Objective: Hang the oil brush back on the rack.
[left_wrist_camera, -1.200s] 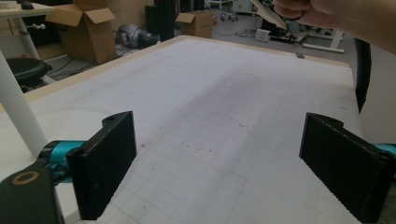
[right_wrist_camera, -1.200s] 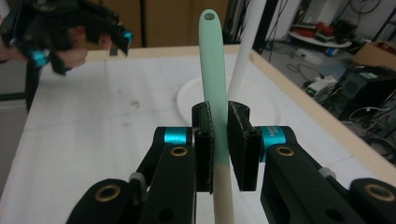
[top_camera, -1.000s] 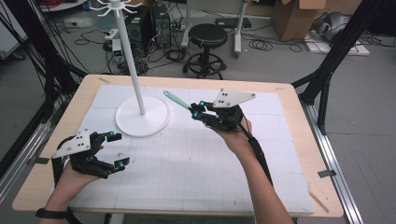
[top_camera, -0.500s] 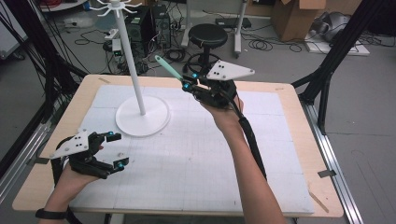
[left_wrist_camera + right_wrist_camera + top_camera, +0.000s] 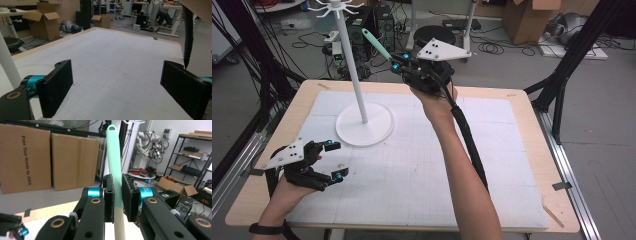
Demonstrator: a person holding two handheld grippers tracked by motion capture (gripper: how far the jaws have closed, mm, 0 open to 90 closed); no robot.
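Lifting a long mint-green utensil handle with a hanging hole at its tip [image 5: 113, 157], I hold it clamped between the black padded jaws of my right gripper [image 5: 404, 64], high above the far edge of the white gridded mat [image 5: 492, 150] on the pale wooden table [image 5: 524, 100]. In the high view the handle slants up and to the left, its tip near the upper pole of the tall white hanging rack with a round base [image 5: 364, 127], whose ring of hooks [image 5: 331, 7] sits higher up. My left gripper [image 5: 333, 160] rests low at the near left of the mat, its jaws spread wide with nothing between them. I judge this the carrying step of a hanging job: next the hole must be raised to hook height, lined up with one prong and slipped over it before the jaws let go.
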